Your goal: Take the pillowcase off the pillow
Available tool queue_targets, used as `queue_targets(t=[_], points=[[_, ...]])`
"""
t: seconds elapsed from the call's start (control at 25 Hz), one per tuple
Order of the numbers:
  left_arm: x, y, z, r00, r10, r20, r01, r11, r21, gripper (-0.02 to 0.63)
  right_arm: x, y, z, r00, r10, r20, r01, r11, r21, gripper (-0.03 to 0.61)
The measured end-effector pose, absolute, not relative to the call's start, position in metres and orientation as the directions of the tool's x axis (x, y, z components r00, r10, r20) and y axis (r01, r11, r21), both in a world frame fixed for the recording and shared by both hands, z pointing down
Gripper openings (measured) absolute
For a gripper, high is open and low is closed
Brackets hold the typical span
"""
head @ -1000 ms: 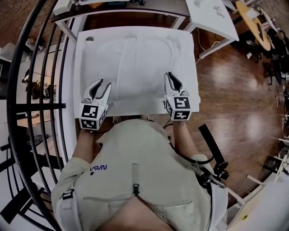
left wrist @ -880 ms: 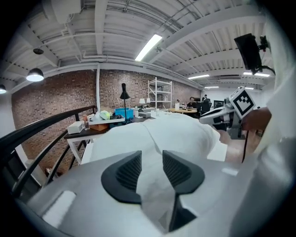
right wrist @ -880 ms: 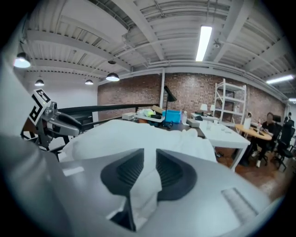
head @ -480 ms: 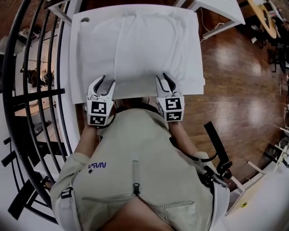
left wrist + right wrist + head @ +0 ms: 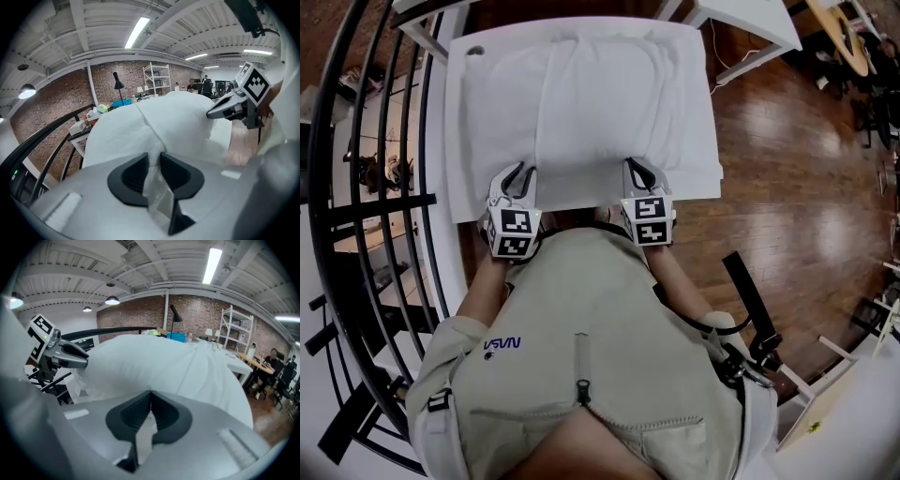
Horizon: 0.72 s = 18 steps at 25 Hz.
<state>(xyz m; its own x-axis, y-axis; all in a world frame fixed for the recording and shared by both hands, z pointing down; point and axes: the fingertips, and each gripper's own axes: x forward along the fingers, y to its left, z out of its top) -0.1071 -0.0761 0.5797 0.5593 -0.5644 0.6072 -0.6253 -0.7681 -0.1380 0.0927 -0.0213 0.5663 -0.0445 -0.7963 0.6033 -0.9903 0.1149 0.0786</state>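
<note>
Since the case's [image 5: 619, 84] open end looks to be the near edge, both claws sit there. L claw [image 5: 521, 172] has just been closing and nips a fold of cloth betw. its pads. R claw [image 5: 636, 169] has also just been closing, tips together on cloth (thin pinch, could slip). Pillow [image 5: 581, 112] lies straight ahead of both, flat on table [image 5: 461, 122]. One claw per near corner, prob. so the case draws back evenly.

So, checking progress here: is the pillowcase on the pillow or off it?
On. The pillowcase lies plump and filled on the table; the left tool, jaws just closing, and right tool only pinch its near edge.
</note>
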Motion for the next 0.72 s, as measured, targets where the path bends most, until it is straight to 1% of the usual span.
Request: queue_targets(t=[0.08, 0.12, 0.36, 0.48, 0.56, 0.6, 0.64, 0.72], points=[[-0.107, -0.08, 0.573, 0.557, -0.585, 0.589, -0.634, -0.758, -0.153, 0.039, 0.095, -0.022, 0.562, -0.034, -0.805, 0.592, -0.991, 0.105, 0.086, 0.006], [-0.107, -0.082, 0.568, 0.56, -0.594, 0.577, -0.638, -0.754, -0.157, 0.017, 0.097, -0.021, 0.557, -0.025, -0.812, 0.583, -0.991, 0.097, 0.093, 0.006], [-0.107, -0.105, 0.512, 0.582, -0.656, 0.48, -0.661, -0.726, -0.19, 0.014, 0.116, -0.027, 0.515, 0.048, -0.874, 0.483, -0.987, 0.032, 0.156, 0.005], [-0.116, -0.124, 0.492, 0.563, -0.693, 0.451, -0.707, -0.686, -0.171, 0.012, 0.154, -0.026, 0.488, 0.179, -0.896, 0.406, -0.972, -0.096, 0.217, 0.003], [-0.133, -0.139, 0.488, 0.527, -0.717, 0.456, -0.75, -0.645, -0.146, 0.012, 0.194, -0.02, 0.471, 0.273, -0.891, 0.364, -0.953, -0.2, 0.227, 0.003], [-0.141, -0.146, 0.488, 0.511, -0.726, 0.461, -0.765, -0.628, -0.142, 0.012, 0.211, -0.016, 0.465, 0.296, -0.887, 0.355, -0.948, -0.228, 0.221, 0.003], [-0.149, -0.15, 0.489, 0.502, -0.731, 0.462, -0.771, -0.62, -0.145, 0.012, 0.222, -0.013, 0.461, 0.297, -0.887, 0.353, -0.949, -0.234, 0.21, 0.003], [-0.155, -0.151, 0.491, 0.509, -0.726, 0.462, -0.757, -0.633, -0.161, 0.012, 0.223, -0.006, 0.458, 0.25, -0.898, 0.362, -0.964, -0.196, 0.178, 0.003]])
